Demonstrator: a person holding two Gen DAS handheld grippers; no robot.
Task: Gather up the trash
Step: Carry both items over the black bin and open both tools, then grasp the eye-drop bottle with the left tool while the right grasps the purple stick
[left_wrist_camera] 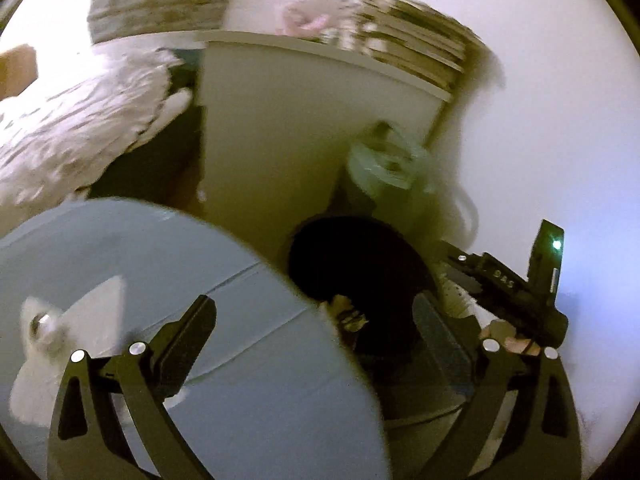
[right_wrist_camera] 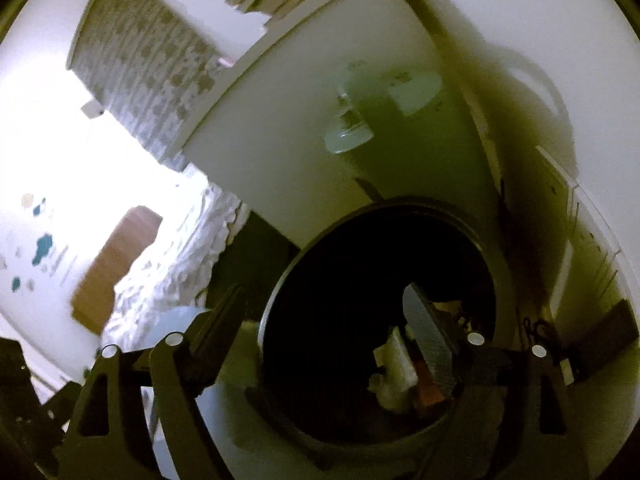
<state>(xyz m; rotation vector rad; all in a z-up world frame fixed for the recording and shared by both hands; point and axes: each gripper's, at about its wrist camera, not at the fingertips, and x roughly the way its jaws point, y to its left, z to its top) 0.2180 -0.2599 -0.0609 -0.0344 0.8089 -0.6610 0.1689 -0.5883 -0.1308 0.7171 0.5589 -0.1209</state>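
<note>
A round black trash bin (right_wrist_camera: 360, 280) stands on the floor against a white cabinet. Its dark mouth also shows in the left wrist view (left_wrist_camera: 356, 264). Pale scraps of trash (right_wrist_camera: 394, 368) lie inside it. My right gripper (right_wrist_camera: 328, 316) is open and empty, right over the bin's mouth, its right finger inside the rim. My left gripper (left_wrist_camera: 316, 324) is open and empty over the edge of a round blue table (left_wrist_camera: 180, 272). Crumpled white paper (left_wrist_camera: 52, 344) with a small round metal piece on it lies on that table, left of my left finger. The right gripper's body (left_wrist_camera: 516, 292) shows over the bin.
A white cabinet (left_wrist_camera: 304, 120) carries a stack of books (left_wrist_camera: 416, 44) and a pink thing. A pale green fan-like object (right_wrist_camera: 360, 120) leans beside it. A bed with white bedding (left_wrist_camera: 68, 132) is to the left. White wall is to the right.
</note>
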